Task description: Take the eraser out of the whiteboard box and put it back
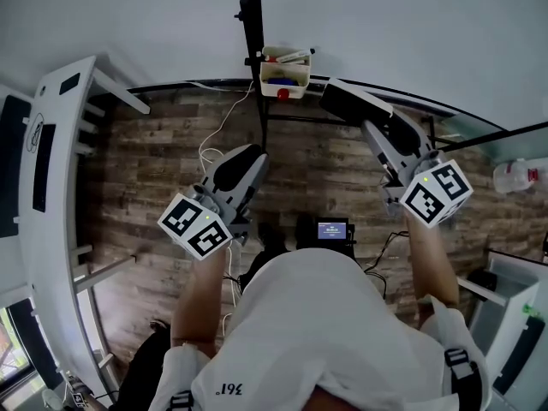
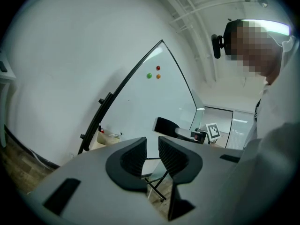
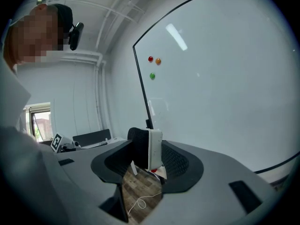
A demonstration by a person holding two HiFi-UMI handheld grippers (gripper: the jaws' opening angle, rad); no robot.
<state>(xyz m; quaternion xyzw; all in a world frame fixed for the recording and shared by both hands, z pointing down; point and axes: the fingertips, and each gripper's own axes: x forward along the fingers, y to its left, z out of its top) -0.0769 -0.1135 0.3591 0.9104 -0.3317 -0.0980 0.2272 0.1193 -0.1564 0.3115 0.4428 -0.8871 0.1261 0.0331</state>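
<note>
The whiteboard box [image 1: 285, 71] hangs on the whiteboard's stand and holds markers and a red item. My right gripper [image 1: 374, 127] is shut on the eraser [image 1: 347, 99], which it holds up in the air just right of the box. In the right gripper view the eraser [image 3: 149, 149] stands upright between the pads, black felt to the left and white back to the right. Lower left of the box is my left gripper [image 1: 248, 157], its jaws a narrow gap apart and holding nothing [image 2: 152, 156]. The left gripper view also shows the box [image 2: 108, 137] and the eraser [image 2: 166, 124].
The whiteboard [image 2: 154, 102] carries three small magnets [image 2: 153, 74]. A black stand pole [image 1: 255, 24] rises beside the box. A white desk [image 1: 51, 144] runs along the left, a white cable [image 1: 214, 139] lies on the wooden floor, and a bottle [image 1: 518, 176] sits at far right.
</note>
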